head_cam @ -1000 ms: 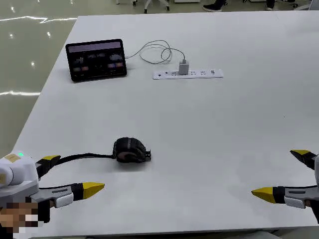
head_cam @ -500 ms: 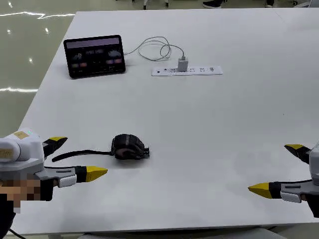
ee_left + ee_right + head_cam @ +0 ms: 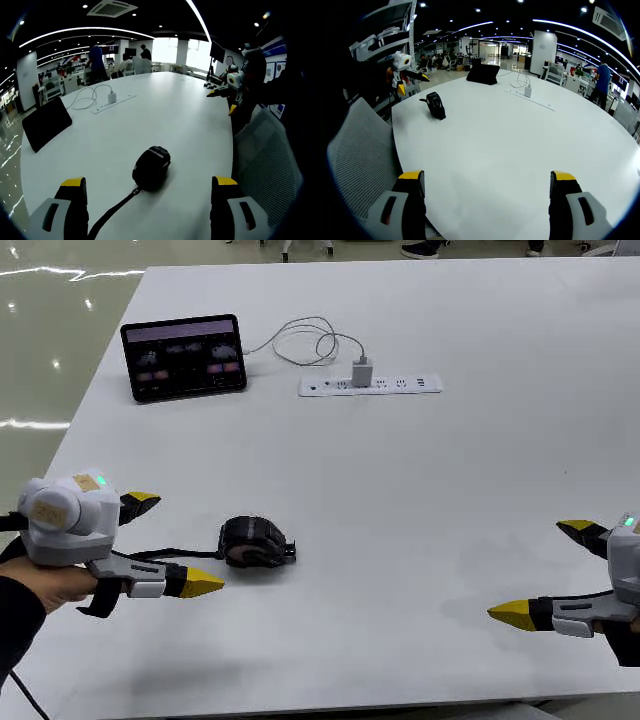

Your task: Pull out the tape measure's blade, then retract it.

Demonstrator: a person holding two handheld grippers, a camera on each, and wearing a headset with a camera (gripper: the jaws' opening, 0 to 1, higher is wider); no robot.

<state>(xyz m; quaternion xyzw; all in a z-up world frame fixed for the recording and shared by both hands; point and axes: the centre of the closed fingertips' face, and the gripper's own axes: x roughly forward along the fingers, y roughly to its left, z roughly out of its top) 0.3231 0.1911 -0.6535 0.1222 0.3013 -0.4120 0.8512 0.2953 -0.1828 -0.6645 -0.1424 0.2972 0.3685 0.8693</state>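
My left gripper (image 3: 178, 540) hovers over the white table (image 3: 400, 480) with its yellow-tipped jaws spread wide, gripping nothing. The black tape measure (image 3: 250, 540) lies on the table just ahead of those jaws, and its black strap (image 3: 165, 555) trails back between them. My right gripper (image 3: 540, 570) is likewise spread wide and empty, with the tape measure well apart from it, ahead and to its left.

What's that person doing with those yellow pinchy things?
A person holds a two-jaw gripper in each hand over a white table. The left gripper is open and points at a black tape measure, its strap lying between the jaws. The right gripper is open too, well off to the side. The blade is not out yet.
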